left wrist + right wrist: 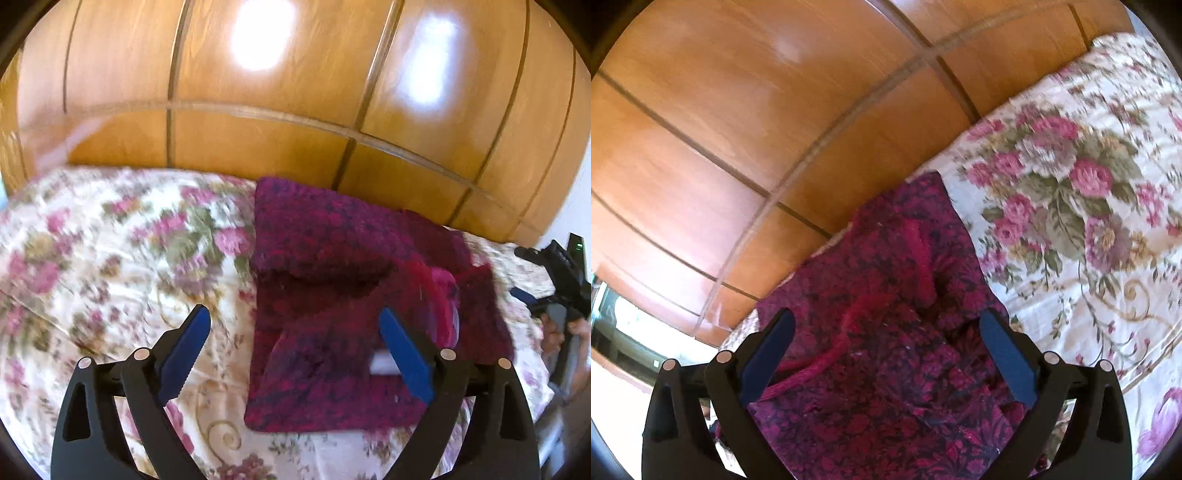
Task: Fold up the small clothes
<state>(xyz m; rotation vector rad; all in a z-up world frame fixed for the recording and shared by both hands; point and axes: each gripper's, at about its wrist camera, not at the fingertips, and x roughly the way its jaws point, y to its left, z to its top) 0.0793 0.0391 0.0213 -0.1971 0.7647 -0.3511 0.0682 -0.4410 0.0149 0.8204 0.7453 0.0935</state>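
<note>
Though label unreadable: maroon floral garment (pixel 325 295), folded

A floral bedspread (pixel 122 251), cream with pink roses, green leaves and tan scrollwork, covers the bed and fills the lower part of both views. Behind it stands a glossy orange-brown wooden wardrobe (pixel 258 110), its panels split by dark grooves and a pale horizontal band, with two bright light reflections on its upper doors. At the right wrist view's lower left edge, a bright, blurred patch of room (pixel 624 328) shows.
</note>
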